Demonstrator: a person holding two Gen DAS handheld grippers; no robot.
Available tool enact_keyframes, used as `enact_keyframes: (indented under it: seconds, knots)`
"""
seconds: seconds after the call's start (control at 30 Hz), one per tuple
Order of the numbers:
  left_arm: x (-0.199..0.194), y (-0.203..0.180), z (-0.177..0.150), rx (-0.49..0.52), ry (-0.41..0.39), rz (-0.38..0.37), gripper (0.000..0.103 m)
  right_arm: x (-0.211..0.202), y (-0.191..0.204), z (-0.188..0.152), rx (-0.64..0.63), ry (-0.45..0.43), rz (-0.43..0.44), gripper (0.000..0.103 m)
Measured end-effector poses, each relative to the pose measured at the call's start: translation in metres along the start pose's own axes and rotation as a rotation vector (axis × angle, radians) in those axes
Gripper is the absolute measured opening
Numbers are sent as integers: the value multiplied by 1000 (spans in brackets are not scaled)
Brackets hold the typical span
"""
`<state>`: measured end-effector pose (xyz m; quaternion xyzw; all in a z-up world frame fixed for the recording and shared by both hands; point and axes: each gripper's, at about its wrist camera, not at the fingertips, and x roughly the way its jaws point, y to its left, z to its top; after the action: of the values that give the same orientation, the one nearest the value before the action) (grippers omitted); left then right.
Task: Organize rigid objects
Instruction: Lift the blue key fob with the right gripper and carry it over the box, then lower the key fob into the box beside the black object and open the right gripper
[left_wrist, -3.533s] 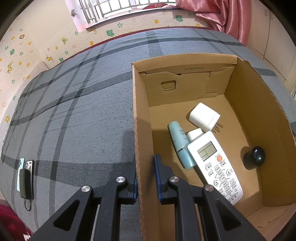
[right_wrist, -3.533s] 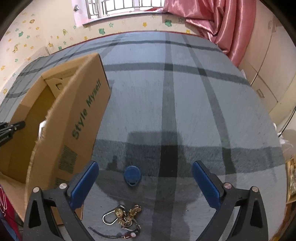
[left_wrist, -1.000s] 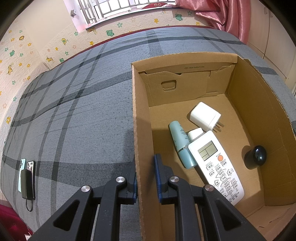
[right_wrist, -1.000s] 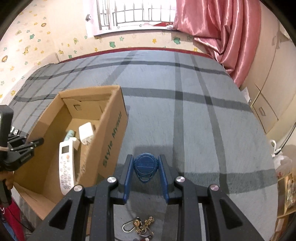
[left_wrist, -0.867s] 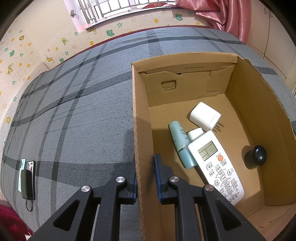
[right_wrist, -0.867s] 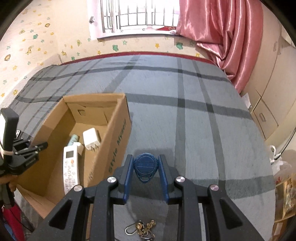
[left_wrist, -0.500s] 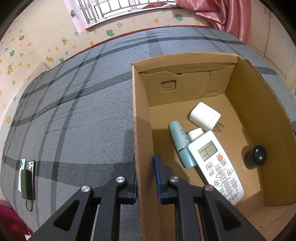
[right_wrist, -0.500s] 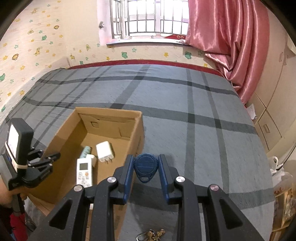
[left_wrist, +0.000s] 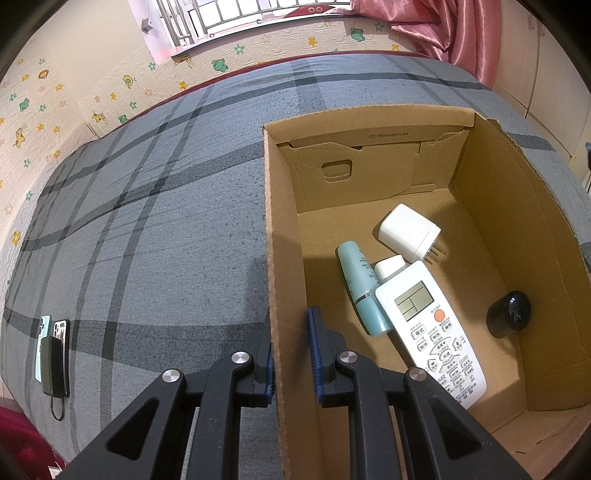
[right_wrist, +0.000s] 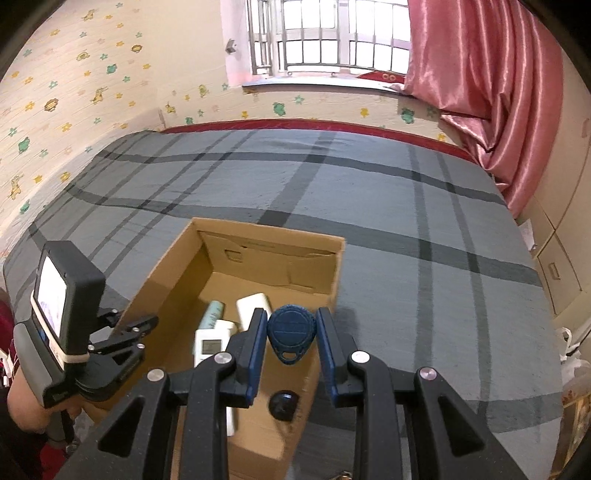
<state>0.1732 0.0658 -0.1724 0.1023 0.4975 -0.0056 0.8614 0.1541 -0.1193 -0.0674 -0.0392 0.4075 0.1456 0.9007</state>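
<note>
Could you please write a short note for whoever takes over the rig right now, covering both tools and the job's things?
Left tool: shut on the near left wall of the cardboard box, steadying it.
Right tool: shut on a blue key fob, held above the box's right wall.
In the box: remote control, teal tube, white charger, black round knob.
Left to do: drop the fob into the box. Whether anything else remains on the bed is unclear.

Pink curtain (right_wrist: 476, 70) by barred window (right_wrist: 325, 37); phones (left_wrist: 51, 354) on bed.
</note>
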Motion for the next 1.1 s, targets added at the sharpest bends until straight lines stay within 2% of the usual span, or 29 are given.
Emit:
enact_keyframes:
  seconds: [0.43, 0.8, 1.1]
  knots:
    - [0, 0, 0, -1, 0, -2, 16, 42, 35, -5, -20, 103, 67, 28]
    - [0, 0, 0, -1, 1, -3, 16, 94, 44, -17, 13, 287, 68, 28]
    - [0, 0, 0, -2, 1, -3, 16, 114, 46, -26, 16, 355, 61, 28]
